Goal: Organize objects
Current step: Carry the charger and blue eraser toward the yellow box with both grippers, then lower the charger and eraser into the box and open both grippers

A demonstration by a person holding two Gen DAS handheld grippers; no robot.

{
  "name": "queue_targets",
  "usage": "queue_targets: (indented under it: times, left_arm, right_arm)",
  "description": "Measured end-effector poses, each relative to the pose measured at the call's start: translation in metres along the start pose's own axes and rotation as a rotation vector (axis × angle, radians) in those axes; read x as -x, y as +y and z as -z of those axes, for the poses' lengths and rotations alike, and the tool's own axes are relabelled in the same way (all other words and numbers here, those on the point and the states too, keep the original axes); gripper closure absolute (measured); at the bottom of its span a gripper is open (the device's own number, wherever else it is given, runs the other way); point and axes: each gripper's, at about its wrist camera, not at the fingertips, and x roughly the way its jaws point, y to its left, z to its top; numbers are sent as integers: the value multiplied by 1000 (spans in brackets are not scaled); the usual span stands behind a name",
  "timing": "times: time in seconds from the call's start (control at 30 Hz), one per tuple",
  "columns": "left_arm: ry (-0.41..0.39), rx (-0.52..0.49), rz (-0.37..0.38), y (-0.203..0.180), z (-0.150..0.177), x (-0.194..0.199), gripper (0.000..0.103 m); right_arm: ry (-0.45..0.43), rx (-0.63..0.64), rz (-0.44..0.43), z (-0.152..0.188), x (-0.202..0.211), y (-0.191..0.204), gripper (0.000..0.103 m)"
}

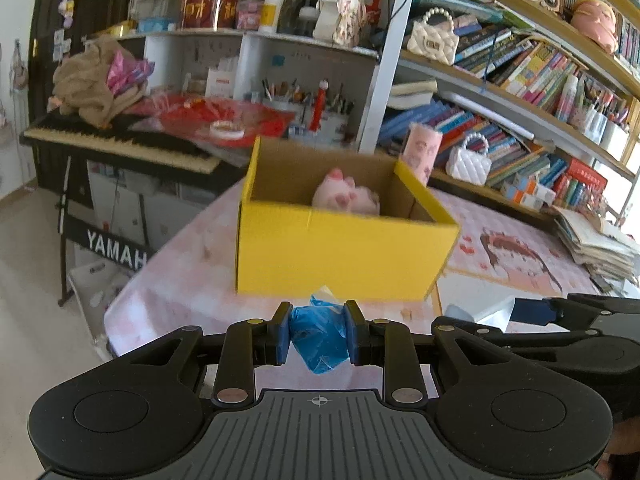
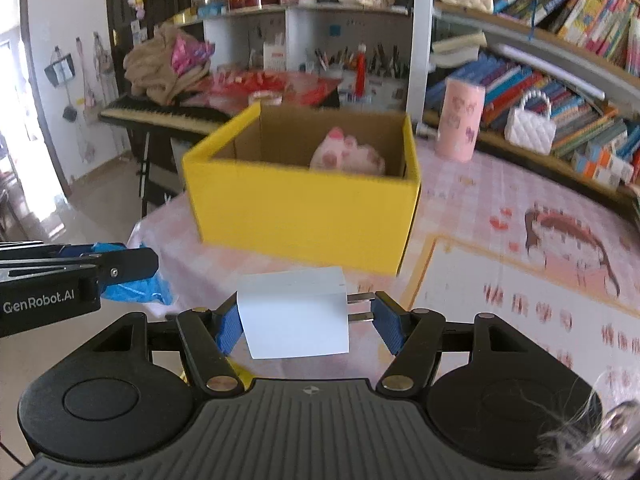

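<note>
Keyboard: black electric piano on a stand [image 1: 120, 148] at far left, half buried under a tan cloth heap and red packets; its front reads "YAMAH", the last letter cut off by the table edge.
Left tongs: left gripper [image 1: 317, 334] clenched on a crumpled blue plastic bag [image 1: 318, 338]; only the bag's middle and its ragged lower tip show between the blue pads. From the right wrist view its side reads "GenRobot.AI".
Box: one open yellow cardboard box [image 1: 340, 252] on the pink patterned tablecloth [image 1: 520, 264], just ahead of both grippers; both views blur it.
Inside box: one pink plush pig [image 1: 346, 196], lying against the right inner wall, lower half hidden by the box's front wall.
Right tongs: right gripper [image 2: 306, 322] grasping a white cube-shaped plug charger [image 2: 294, 312], left pad on its body, right pad against its two metal prongs.
Cylinder: one pink printed tube [image 2: 460, 120] standing behind the box's right corner; print too blurred to read.
Handbags: two white quilted ones with pearl handles on the bookshelves [image 2: 560, 60]; book spines unreadable.
</note>
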Motion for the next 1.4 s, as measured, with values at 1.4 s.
queue_targets:
  times: [1.4]
  left_arm:
    - [101,23,-87,-35,-101,-198,77]
  right_arm:
    - [84,218,-223,-115,-180,-63,29]
